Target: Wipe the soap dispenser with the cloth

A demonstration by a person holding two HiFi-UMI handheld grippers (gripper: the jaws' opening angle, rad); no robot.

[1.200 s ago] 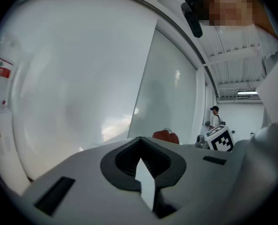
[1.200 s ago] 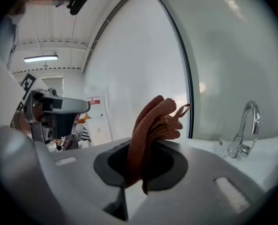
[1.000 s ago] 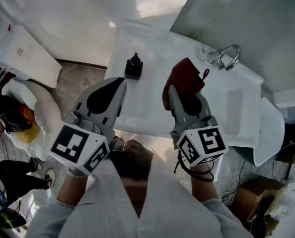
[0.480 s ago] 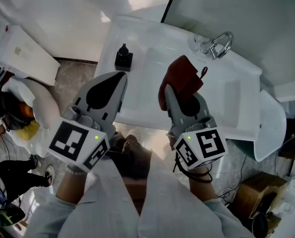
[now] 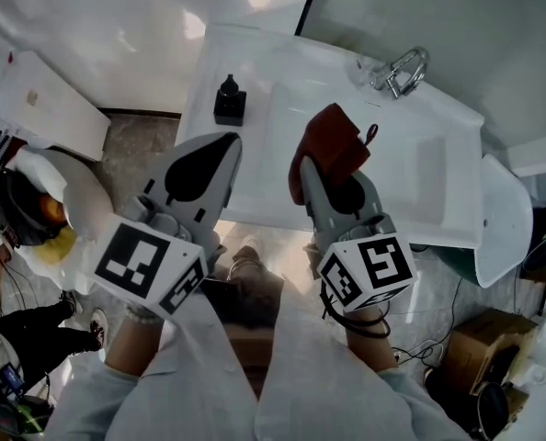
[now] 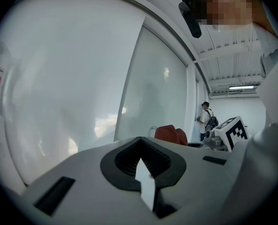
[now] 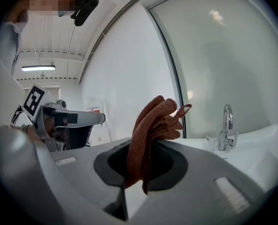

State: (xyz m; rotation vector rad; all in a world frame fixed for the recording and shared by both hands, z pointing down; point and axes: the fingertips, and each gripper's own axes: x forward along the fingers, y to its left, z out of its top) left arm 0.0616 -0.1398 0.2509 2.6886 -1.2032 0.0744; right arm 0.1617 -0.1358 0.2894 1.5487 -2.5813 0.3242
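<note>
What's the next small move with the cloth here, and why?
Probably carry the right gripper leftward and forward to bring the cloth against the soap dispenser. The cloth is clamped in its jaws but sits over the sink basin, apart from the dispenser, which stands untouched on the sink's left rim.

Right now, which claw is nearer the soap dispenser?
Left. The left claw hovers just short of the soap dispenser, not touching; the right claw, holding the cloth, is farther off over the sink basin.
</note>
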